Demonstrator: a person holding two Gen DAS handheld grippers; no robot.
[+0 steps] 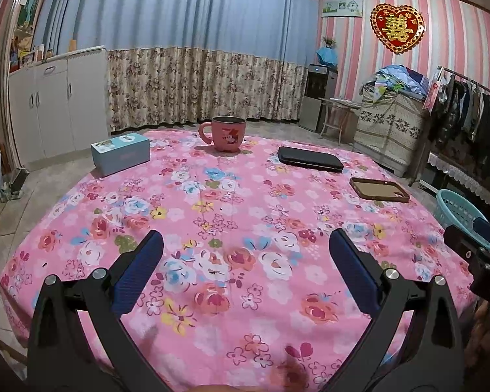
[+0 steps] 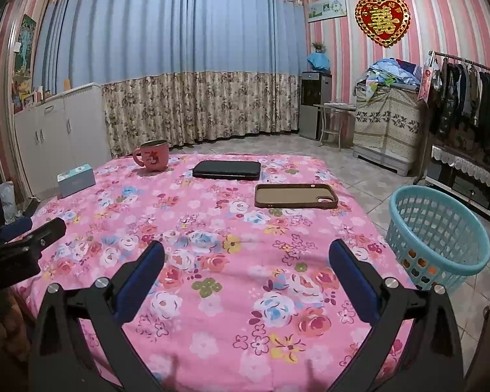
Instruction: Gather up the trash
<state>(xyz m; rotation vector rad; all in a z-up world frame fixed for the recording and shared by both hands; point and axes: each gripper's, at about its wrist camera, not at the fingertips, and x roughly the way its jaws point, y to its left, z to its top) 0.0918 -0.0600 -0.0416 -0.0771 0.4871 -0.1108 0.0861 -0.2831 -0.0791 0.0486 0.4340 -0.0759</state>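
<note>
Both grippers empty, jaws wide: left gripper (image 1: 245, 254), right gripper (image 2: 246, 258). No obvious trash on floral tablecloth (image 2: 212, 310). Blue basket (image 2: 441, 238) on floor just beyond table's right edge, nearer right gripper. Phone case (image 2: 295, 196) ahead, long axis crosswise

Home living room: curtains (image 2: 179, 65), clothes rack (image 2: 467, 98) (full), floral tablecloth (image 2: 232, 294).

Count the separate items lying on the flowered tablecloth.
4: a pink mug at the far edge, a light blue box far left, a black case right of the mug, and a brown phone case nearer. Nothing looks hidden.
</note>
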